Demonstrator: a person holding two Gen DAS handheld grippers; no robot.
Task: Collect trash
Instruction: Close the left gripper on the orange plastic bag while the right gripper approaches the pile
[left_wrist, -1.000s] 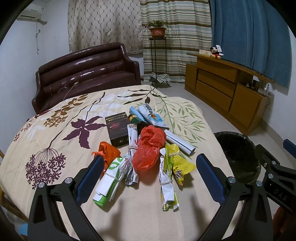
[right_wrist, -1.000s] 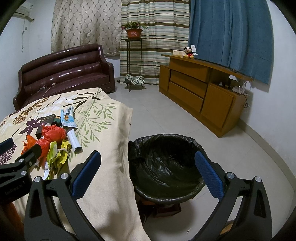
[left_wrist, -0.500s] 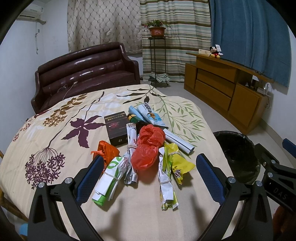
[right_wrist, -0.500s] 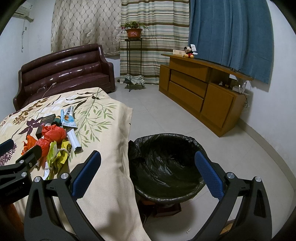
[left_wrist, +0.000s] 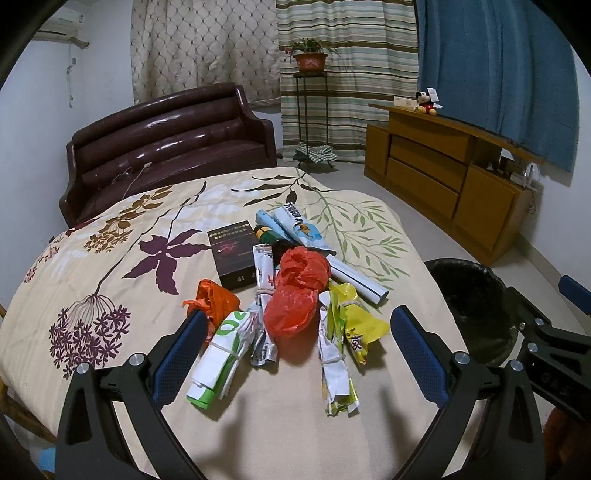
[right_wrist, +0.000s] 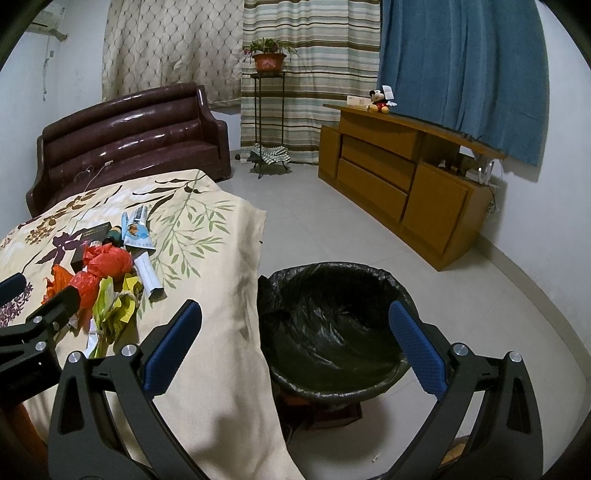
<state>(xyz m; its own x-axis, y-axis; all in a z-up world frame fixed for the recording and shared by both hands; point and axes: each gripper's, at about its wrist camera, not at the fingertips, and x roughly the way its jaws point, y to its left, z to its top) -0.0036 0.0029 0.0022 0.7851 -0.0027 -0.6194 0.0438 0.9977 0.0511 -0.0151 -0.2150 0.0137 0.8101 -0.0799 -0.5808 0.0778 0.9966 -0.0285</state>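
A pile of trash lies on the floral tablecloth (left_wrist: 110, 266): red plastic bags (left_wrist: 297, 295), an orange bag (left_wrist: 214, 301), a green-and-white wrapper (left_wrist: 218, 354), yellow wrappers (left_wrist: 354, 325), a black box (left_wrist: 232, 258) and blue-white rolled packets (left_wrist: 299, 229). My left gripper (left_wrist: 295, 354) is open and empty, just short of the pile's near edge. My right gripper (right_wrist: 295, 347) is open and empty, above the black-lined trash bin (right_wrist: 332, 325) beside the table. The pile also shows in the right wrist view (right_wrist: 107, 273).
A dark leather sofa (left_wrist: 173, 147) stands behind the table. A wooden sideboard (right_wrist: 399, 184) with a Mickey toy (right_wrist: 380, 100) lines the right wall. A plant stand (right_wrist: 267, 118) stands by the curtains. Tiled floor (right_wrist: 314, 221) lies between table and sideboard.
The left gripper has edged slightly toward the pile. The right gripper has stayed over the bin.
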